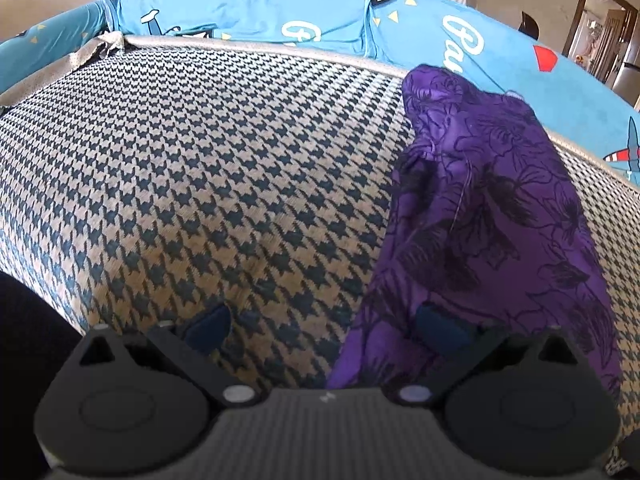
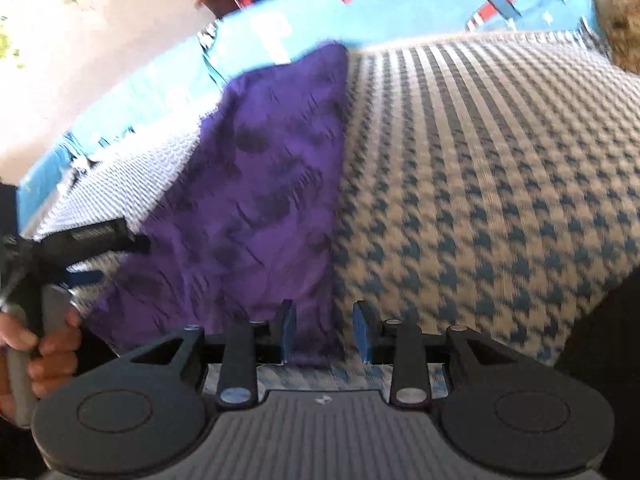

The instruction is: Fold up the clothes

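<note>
A wide cushion (image 1: 180,168) covered in blue-and-cream houndstooth cloth fills both views, with a bright blue printed sheet (image 1: 248,8) draped along its far edge. On the cushion lies the purple cloth (image 1: 480,208) with a dark flower print, folded into a long narrow strip that runs from the near edge of the cushion to the far one, its far end reaching the blue sheet.

The left tool (image 1: 324,324) stands released, its fingers spread wide; the right-hand finger lies over the near end of the purple cloth, the other over bare cushion.

The right tool (image 2: 325,332) has its fingers a little apart, the cloth's near right edge between them; whether the pads press on it I cannot tell.
</note>
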The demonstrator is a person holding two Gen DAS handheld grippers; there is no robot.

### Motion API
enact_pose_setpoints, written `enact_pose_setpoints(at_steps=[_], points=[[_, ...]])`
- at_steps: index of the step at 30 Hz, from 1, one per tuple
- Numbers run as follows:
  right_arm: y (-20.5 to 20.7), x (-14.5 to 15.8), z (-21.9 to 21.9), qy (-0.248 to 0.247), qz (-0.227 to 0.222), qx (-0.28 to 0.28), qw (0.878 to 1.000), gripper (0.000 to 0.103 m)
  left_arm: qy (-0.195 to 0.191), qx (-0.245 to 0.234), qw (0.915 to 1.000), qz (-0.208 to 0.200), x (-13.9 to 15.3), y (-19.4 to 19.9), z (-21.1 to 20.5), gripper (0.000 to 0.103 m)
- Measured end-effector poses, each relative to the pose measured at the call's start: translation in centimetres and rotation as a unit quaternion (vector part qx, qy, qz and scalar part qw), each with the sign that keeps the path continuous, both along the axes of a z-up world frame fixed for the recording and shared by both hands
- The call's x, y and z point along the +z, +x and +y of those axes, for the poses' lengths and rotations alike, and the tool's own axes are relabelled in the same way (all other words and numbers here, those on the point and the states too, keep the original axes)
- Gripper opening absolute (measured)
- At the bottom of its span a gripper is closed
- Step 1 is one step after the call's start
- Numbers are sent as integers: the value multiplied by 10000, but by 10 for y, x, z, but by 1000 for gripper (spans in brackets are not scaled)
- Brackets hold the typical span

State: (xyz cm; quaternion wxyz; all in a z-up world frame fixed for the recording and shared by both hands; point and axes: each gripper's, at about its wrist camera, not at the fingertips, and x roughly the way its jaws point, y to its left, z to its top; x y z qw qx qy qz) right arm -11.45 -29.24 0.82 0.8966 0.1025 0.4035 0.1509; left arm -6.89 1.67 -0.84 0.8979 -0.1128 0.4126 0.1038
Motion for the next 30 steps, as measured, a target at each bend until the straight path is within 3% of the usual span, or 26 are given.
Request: enact_pose_setpoints(at_steps=[4,12,30], points=[[4,11,11,0,-337,319,9989,32,-28,37,10000,-11,1,-1,-1,103],[30,11,40,95,-484,573,9971,32,-38,85,10000,11,2,-2,-1,103],[105,35,123,-429,-1304,1323,9817,34,-120,228,9996,89,1,-5,0,103]])
